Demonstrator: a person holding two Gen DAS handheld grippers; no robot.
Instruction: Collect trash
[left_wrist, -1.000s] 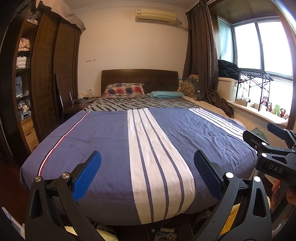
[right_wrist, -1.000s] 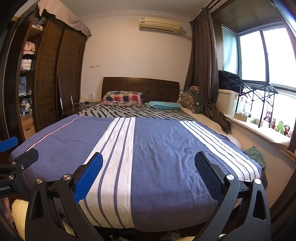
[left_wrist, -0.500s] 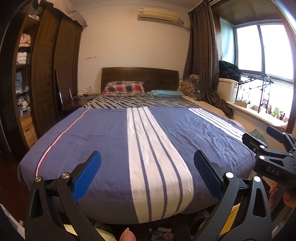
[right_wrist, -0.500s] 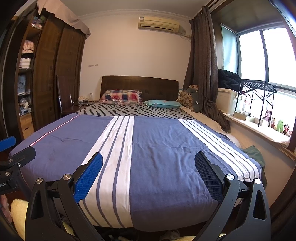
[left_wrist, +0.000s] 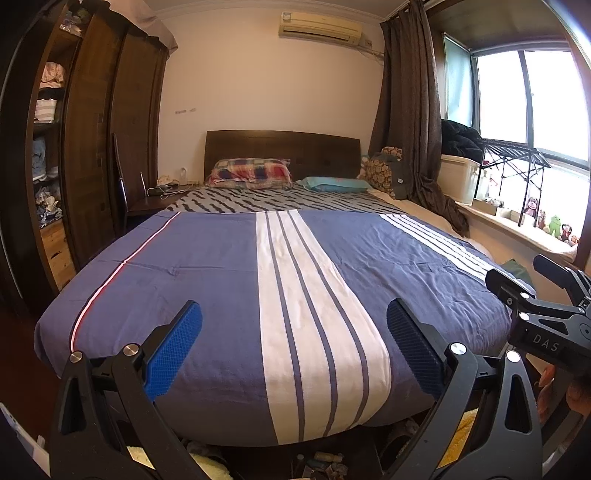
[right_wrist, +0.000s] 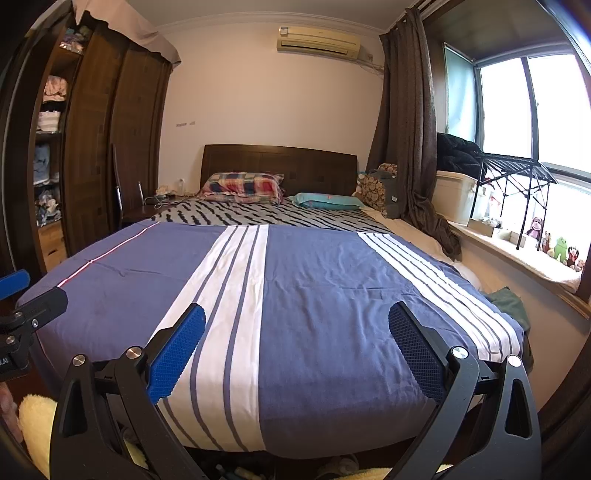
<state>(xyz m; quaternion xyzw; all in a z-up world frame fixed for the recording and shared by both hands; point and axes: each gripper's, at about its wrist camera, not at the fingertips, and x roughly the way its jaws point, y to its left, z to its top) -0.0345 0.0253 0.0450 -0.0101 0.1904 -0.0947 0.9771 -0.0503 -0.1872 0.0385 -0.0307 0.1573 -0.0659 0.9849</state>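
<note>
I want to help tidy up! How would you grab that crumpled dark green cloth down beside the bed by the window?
Probably pinch a raised fold of the crumpled dark green cloth, coming from above with the open right gripper. It lies limp in the narrow gap between the blue striped bed and the window-side wall, leaving little room from the sides.

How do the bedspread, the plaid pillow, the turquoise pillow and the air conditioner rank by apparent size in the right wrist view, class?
1. Bedspread, by far the largest.
2. Air conditioner and plaid pillow: they look much alike, so no ranking between them.
3. Turquoise pillow, slightly smaller.
The bedspread lies nearest the camera, which exaggerates it.
</note>
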